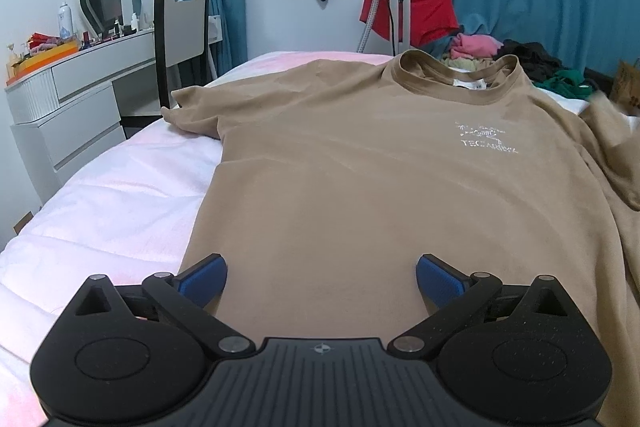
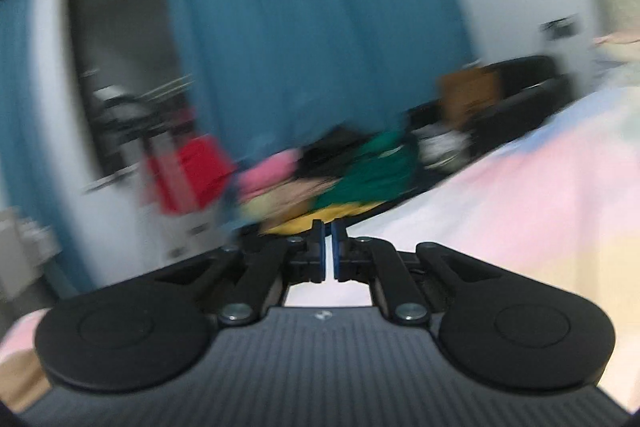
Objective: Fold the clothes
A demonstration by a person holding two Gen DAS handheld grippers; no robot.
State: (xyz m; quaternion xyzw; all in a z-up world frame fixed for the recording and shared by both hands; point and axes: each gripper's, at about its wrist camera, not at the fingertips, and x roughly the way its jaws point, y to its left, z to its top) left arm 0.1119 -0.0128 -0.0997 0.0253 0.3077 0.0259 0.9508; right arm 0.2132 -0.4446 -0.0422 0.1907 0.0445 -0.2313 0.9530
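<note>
Right wrist view is motion-blurred: the clothes pile (image 2: 320, 179) smears; the tan T-shirt's (image 1: 360, 187) right sleeve is cut off

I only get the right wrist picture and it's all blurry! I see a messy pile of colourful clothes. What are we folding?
Observer: A tan T-shirt, lying flat on the bed with its front up. Only the left camera shows it.
Operator: Is the other grabber holding it?
Observer: No. The left gripper is wide open above the shirt's bottom hem, gripping nothing.
Operator: Does the shirt have a picture?
Observer: A small white logo sits on the chest, below the collar.
Operator: Is my grabber holding anything?
Observer: The right gripper looks nearly shut, with nothing between its pads.
</note>
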